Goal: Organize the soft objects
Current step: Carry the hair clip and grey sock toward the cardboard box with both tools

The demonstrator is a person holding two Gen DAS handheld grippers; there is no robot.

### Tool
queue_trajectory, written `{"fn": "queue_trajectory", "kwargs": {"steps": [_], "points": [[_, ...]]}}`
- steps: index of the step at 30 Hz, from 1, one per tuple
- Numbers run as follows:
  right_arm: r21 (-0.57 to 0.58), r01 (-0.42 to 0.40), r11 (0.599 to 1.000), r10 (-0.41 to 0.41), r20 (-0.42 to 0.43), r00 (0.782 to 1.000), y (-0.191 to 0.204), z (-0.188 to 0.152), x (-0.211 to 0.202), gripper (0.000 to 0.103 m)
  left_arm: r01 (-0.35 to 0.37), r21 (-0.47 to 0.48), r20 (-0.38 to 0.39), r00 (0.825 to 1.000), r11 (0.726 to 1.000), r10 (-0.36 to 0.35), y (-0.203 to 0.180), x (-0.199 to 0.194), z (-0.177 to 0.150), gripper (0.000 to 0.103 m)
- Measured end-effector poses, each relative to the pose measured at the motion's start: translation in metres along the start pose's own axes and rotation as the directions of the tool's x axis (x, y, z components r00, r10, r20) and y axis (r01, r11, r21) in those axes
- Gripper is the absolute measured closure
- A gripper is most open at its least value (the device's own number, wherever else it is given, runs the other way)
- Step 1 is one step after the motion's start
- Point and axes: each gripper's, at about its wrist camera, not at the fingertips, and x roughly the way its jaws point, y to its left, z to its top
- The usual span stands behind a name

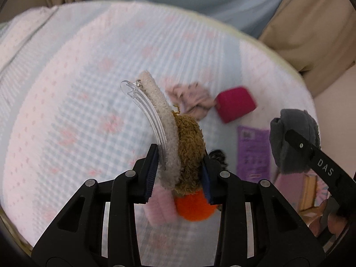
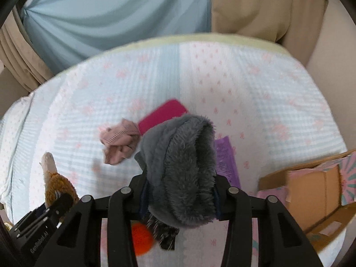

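Above the bed point(image 2: 255, 71), the left gripper point(image 1: 178, 173) clamps a brown plush toy point(image 1: 189, 146), the right gripper point(image 2: 178, 200) a grey fleece point(image 2: 180, 166).

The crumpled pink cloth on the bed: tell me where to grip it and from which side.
Both grippers are full now, so free one first. Then take the pink cloth at its bunched, raised middle, coming straight down from above, jaws across the folds. It lies loosely crumpled on the bedspread, and the magenta pouch crowds its right edge, so the top looks clearest.
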Motion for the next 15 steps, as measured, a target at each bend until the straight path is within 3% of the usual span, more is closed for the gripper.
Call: {"fn": "queue_trajectory", "kwargs": {"steps": [7,15], "points": [[0.019,0.004,1.0,-0.006,0.066,0.998,-0.002,0.002,-0.1,0.063,0.034,0.092,0.104,0.994,0.995,-0.043,-0.021,-0.092,0.025,0.072],[0.053,0.04,0.998,-0.047,0.139,0.989,-0.05,-0.004,-0.193,0.063,0.067,0.186,0.159,0.982,0.98,-0.097,-0.078,-0.165,0.015,0.072]]}}
